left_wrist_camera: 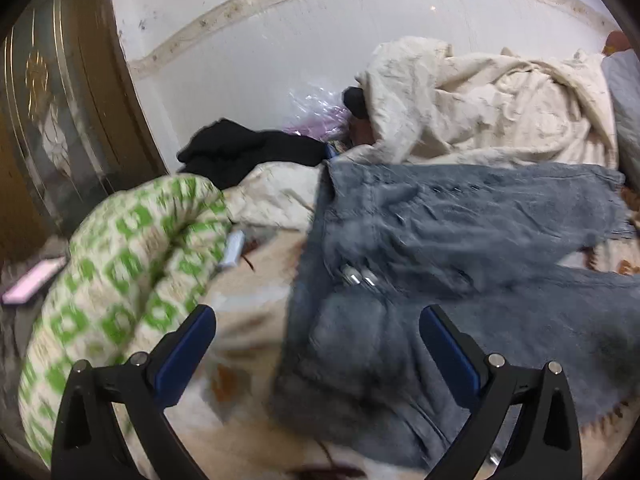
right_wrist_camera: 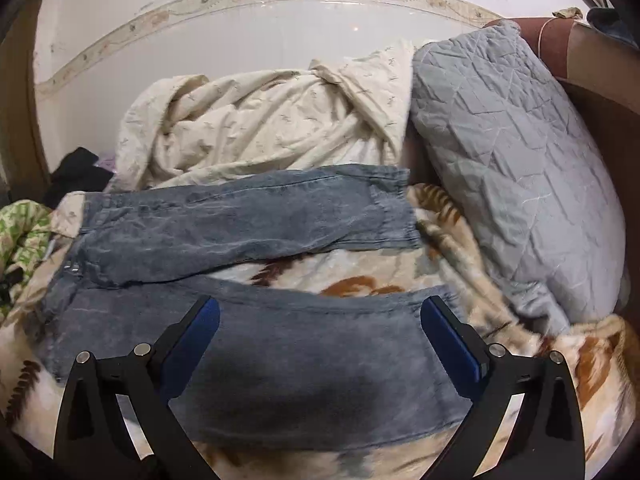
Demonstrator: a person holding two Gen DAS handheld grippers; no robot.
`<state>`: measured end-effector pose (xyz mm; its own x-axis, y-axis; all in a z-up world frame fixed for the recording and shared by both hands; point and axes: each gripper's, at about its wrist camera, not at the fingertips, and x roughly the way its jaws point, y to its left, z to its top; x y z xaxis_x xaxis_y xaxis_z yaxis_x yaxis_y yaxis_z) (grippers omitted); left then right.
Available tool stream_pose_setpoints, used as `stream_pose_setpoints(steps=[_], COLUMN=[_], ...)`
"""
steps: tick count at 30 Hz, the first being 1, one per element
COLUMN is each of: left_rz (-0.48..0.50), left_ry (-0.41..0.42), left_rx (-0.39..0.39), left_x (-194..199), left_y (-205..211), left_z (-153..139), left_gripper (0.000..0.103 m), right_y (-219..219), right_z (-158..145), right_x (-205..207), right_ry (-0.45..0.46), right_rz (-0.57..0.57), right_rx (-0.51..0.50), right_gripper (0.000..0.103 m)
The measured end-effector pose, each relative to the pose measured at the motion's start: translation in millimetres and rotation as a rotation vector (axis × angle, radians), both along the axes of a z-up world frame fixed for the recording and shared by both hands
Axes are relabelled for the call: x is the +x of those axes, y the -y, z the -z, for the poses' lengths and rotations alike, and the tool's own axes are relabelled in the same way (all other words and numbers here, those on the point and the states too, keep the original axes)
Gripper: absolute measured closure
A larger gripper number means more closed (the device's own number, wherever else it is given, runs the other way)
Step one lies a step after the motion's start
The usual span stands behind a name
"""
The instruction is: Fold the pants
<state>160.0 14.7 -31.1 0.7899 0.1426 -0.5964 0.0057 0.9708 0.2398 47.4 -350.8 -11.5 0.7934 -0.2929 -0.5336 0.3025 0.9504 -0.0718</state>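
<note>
Blue denim pants (left_wrist_camera: 420, 248) lie spread flat on the bed, waistband to the left with two metal buttons (left_wrist_camera: 358, 278), legs running right. In the right wrist view the pants (right_wrist_camera: 248, 224) show both legs apart in a V, the near leg under the gripper. My left gripper (left_wrist_camera: 318, 320) hovers open above the waistband end, nothing between its blue pads. My right gripper (right_wrist_camera: 320, 312) is open over the near leg, a little short of its hem, holding nothing.
A patterned cream and brown blanket (right_wrist_camera: 360, 276) covers the bed. A crumpled cream quilt (right_wrist_camera: 260, 128) lies behind the pants, a grey quilted pillow (right_wrist_camera: 512, 152) at right. A green-and-white quilt (left_wrist_camera: 120, 260), black clothing (left_wrist_camera: 244, 148) and a pink phone (left_wrist_camera: 32, 282) sit at left.
</note>
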Motion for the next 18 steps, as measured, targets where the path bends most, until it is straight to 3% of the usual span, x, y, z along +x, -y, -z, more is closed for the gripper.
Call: stream_pose_setpoints(steps=[10, 18], left_rz=[-0.037, -0.001], left_ry=[0.047, -0.018], left_rx=[0.061, 0.071], left_x=[68.8, 148.4], left_y=[-0.8, 5.1], left_z=[-3.5, 2.4], left_gripper=[0.0, 0.0], right_y=[64.0, 120.3], right_z=[-1.5, -18.2], right_x=[39.0, 113.5], right_ry=[-0.007, -0.023], right_rz=[0.091, 0.112], right_rx=[0.03, 0.167], right_gripper=[0.002, 0.002])
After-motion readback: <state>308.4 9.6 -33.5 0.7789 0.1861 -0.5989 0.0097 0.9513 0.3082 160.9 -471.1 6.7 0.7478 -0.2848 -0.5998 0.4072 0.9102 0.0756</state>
